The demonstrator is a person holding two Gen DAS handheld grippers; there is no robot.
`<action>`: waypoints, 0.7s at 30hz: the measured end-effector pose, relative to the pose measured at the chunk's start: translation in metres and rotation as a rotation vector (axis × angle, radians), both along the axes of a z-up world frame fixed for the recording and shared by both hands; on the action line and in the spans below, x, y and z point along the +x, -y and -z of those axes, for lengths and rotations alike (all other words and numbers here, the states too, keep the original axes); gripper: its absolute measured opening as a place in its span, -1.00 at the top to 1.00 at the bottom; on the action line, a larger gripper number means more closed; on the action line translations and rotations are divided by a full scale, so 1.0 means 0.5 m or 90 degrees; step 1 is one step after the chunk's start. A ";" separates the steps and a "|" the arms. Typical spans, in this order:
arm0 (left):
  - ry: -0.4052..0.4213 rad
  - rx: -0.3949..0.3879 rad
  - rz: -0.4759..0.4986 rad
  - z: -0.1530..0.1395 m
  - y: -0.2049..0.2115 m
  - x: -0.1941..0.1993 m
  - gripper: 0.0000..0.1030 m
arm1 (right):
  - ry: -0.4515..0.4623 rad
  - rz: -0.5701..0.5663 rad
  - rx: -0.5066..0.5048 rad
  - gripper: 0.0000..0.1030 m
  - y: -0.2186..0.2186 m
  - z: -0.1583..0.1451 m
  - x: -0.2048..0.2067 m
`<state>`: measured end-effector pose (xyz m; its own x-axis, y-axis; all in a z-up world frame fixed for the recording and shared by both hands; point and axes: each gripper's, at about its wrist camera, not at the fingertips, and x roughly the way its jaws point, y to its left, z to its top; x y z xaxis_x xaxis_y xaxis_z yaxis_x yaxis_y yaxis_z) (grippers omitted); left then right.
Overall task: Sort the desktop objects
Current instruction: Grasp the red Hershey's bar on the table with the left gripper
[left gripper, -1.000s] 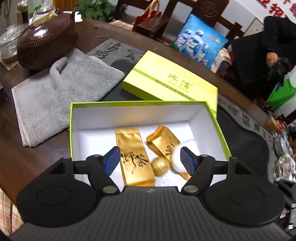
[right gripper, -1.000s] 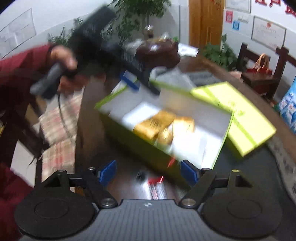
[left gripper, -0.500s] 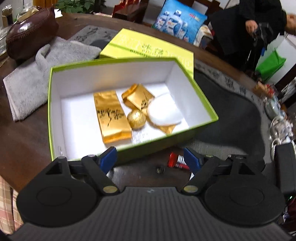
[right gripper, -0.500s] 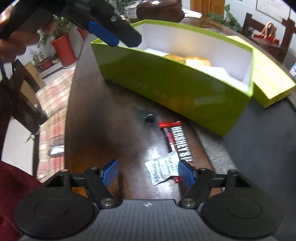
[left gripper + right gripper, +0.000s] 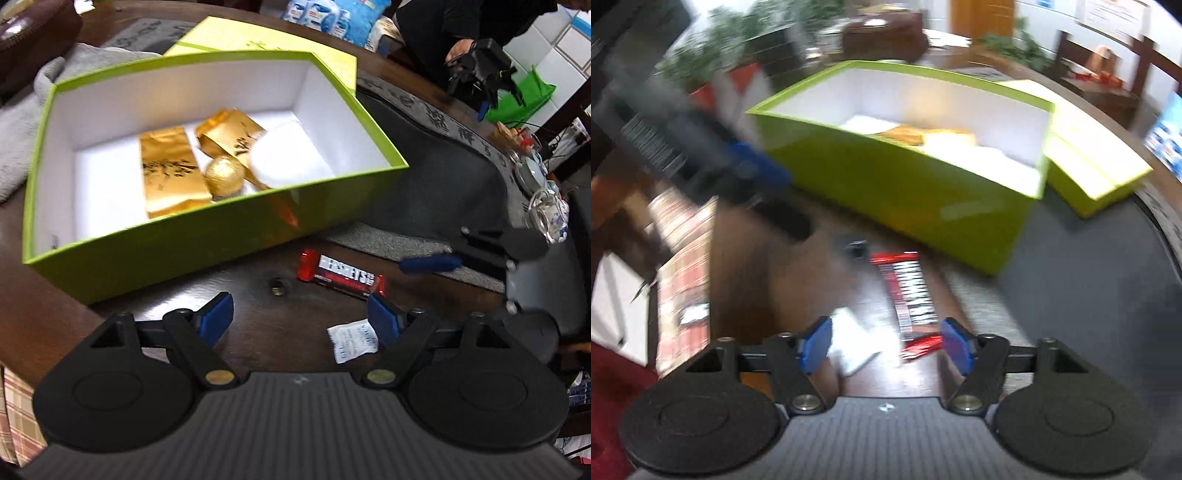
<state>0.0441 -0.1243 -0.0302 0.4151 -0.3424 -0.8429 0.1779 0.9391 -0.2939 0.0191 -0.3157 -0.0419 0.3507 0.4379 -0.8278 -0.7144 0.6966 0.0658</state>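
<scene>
Fingers [image 5: 951, 345]: right gripper [image 5: 884, 347] parted, empty, over the chocolate bar [image 5: 912, 295] on the bench [image 5: 750, 258] beside the green box [image 5: 886, 177]; straddle its narrow width before you close.

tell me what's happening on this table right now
A person is sorting small items into an open green cardboard box using two hand-held tools. The box already holds two gold foil packets, a gold foil ball and a white round pad. Both tools are open and empty. The left tool and the right tool hover over the dark wooden table, where a red Hershey's chocolate bar and a small white sachet lie outside the box.
</scene>
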 end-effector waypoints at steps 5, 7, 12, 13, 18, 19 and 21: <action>-0.008 -0.025 0.001 0.019 0.025 0.021 -0.52 | -0.011 0.024 -0.010 -0.04 0.008 0.027 0.027; -0.008 -0.033 -0.001 0.024 0.035 0.029 -0.52 | -0.014 0.017 -0.014 0.06 0.002 0.040 0.028; -0.020 -0.026 -0.003 0.043 0.062 0.052 -0.52 | -0.007 0.013 -0.011 0.13 -0.006 0.051 0.023; -0.023 -0.024 -0.002 0.046 0.068 0.056 -0.52 | -0.005 0.013 -0.010 0.25 -0.005 0.050 0.021; -0.036 -0.036 0.010 0.057 0.091 0.070 -0.52 | 0.002 -0.004 -0.019 0.41 0.004 0.044 -0.009; -0.038 -0.039 0.015 0.059 0.097 0.073 -0.52 | 0.002 -0.006 -0.020 0.41 0.008 0.045 -0.016; -0.043 -0.046 0.026 0.063 0.108 0.078 -0.52 | 0.001 -0.010 -0.020 0.42 0.016 0.042 -0.032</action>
<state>0.0831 -0.1782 -0.0615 0.3420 -0.4188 -0.8412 0.1935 0.9074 -0.3730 0.0030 -0.3237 -0.0628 0.3447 0.4171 -0.8409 -0.7256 0.6868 0.0433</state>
